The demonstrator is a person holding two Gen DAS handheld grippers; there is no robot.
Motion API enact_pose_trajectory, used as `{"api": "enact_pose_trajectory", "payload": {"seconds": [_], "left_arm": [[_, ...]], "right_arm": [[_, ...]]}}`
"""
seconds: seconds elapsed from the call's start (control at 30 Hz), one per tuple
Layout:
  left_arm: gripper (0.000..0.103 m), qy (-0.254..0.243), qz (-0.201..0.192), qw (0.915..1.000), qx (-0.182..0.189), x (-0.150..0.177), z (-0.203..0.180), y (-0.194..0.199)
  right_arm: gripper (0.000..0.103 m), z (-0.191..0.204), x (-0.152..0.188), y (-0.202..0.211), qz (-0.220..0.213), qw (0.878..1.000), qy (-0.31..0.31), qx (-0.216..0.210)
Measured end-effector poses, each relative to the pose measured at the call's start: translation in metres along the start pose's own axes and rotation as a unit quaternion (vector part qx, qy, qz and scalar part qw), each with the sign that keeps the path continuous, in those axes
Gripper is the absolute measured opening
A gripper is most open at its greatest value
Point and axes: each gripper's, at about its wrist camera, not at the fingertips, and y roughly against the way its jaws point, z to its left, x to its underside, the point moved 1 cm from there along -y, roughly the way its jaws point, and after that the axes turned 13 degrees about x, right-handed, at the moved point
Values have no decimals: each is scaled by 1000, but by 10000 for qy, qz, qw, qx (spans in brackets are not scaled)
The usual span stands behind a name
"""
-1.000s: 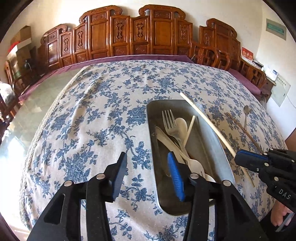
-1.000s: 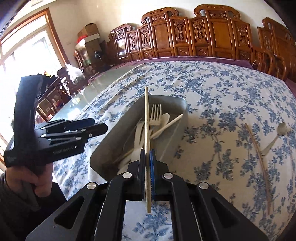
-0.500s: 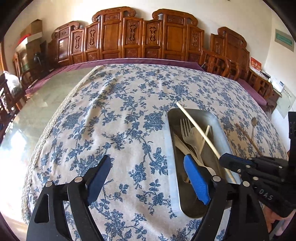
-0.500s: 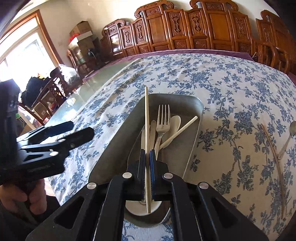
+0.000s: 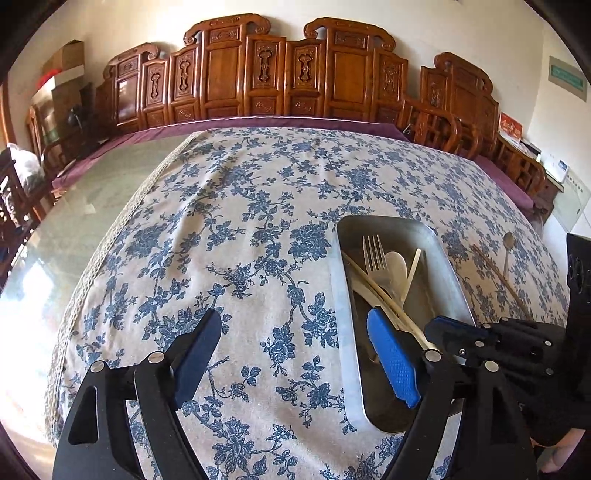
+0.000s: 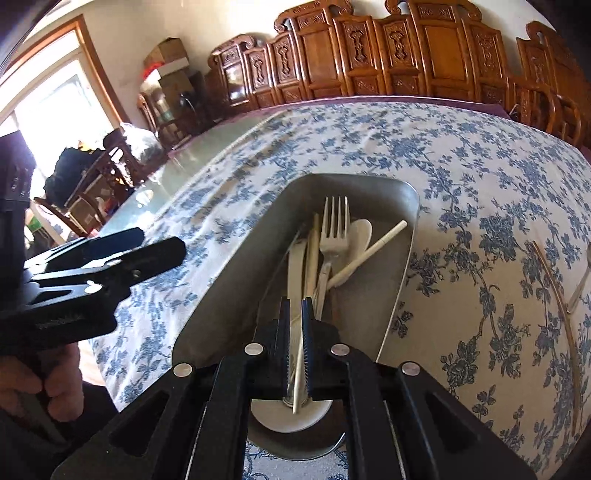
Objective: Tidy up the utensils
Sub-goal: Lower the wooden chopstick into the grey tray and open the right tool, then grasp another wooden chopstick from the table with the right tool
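Tabletop (image 5: 258,221) carries metal tray (image 6: 402,258) holding fork (image 6: 334,229), spoon and pale chopstick (image 6: 308,295); right tool (image 6: 294,347) over tray's near end, jaws slightly parted around chopstick (grip uncertain); left tool (image 5: 295,354) wide open, straddling tray's left rim.

Carved wooden chairs (image 5: 280,70), pale wall (image 5: 461,33), sunlit window (image 6: 48,103), floral tablecloth (image 5: 229,236)

The spoon (image 6: 580,284) is cut off by the right edge.
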Motion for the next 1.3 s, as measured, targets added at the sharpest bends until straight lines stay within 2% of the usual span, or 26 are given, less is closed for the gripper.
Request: {"api": "enact_pose_trajectory", "payload": {"seconds": [0.17, 0.37, 0.6, 0.63, 0.7, 0.77, 1.0, 1.3], "left_arm": [[78, -103, 1, 9999, 62, 0, -10, -1], [78, -265, 23, 9994, 236, 1, -32, -6], [78, -465, 39, 9979, 451, 2, -59, -12], [78, -495, 41, 9976, 475, 3, -62, -13], [78, -544, 64, 9972, 513, 3, -68, -15], [78, -598, 74, 9967, 551, 4, -75, -17], [78, -731, 117, 9952, 638, 7, -93, -21], [78, -887, 176, 9937, 667, 11, -111, -27]], "right_arm": [[9, -13, -4, 18, -273, 9995, 107, 105], [9, -63, -11, 48, -489, 9973, 154, 523], [9, -132, -1, 58, -339, 9901, 293, 1329], [16, -140, 3, 58, -308, 9888, 308, 1429], [22, -158, 10, 53, -215, 9862, 293, 1618], [22, -171, 15, 47, -122, 9845, 226, 1733], [24, -209, 37, 29, 173, 9827, -109, 1840], [24, -202, 43, 22, 300, 9866, 45, 1606]]}}
